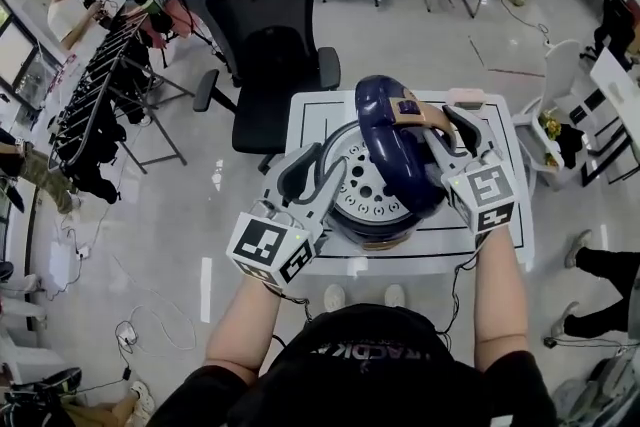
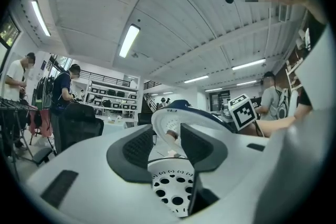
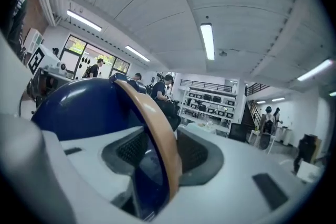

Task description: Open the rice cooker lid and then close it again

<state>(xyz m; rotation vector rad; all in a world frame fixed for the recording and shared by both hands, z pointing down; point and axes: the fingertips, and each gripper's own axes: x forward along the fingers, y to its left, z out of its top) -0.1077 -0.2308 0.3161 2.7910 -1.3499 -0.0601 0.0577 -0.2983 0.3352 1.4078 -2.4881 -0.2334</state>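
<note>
Navy lid (image 1: 385, 115) of the rice cooker (image 1: 385, 227) stands raised, near upright. Its perforated inner plate (image 1: 368, 183) faces the person. The cooker sits on the white worktop (image 1: 310, 115), directly in front of the person and between the two arms.

Right gripper (image 1: 450, 130): jaws closed on the tan handle (image 1: 420, 112). In the right gripper view the band runs lengthwise through the gap and fills it, with the navy dome bulging to the left of it.

Left gripper (image 1: 318, 173): jaws apart, gripping nothing. It sits at the cooker's left edge. In the left gripper view the plate lies low in the gap and the lid's pale rim lies further ahead, with neither pad pressing on them.

Key relation: the lid is carried by the right gripper alone, so the right hand is the working one. The handle's arc lies in line with that gripper's reach. Judgement: the opening stroke is at or near its top, and closing would swing the lid down toward the person, over the pot mouth. The left gripper lies close to that path and may need to clear the rim first.

Not resolved:
- The hinge is hidden behind the upright lid.
- The pot's interior is covered by the plate and the lid rim.
- No view shows a latch or release button clearly.
- The cooker's near base is partly cut off by the left gripper's marker cube.
</note>
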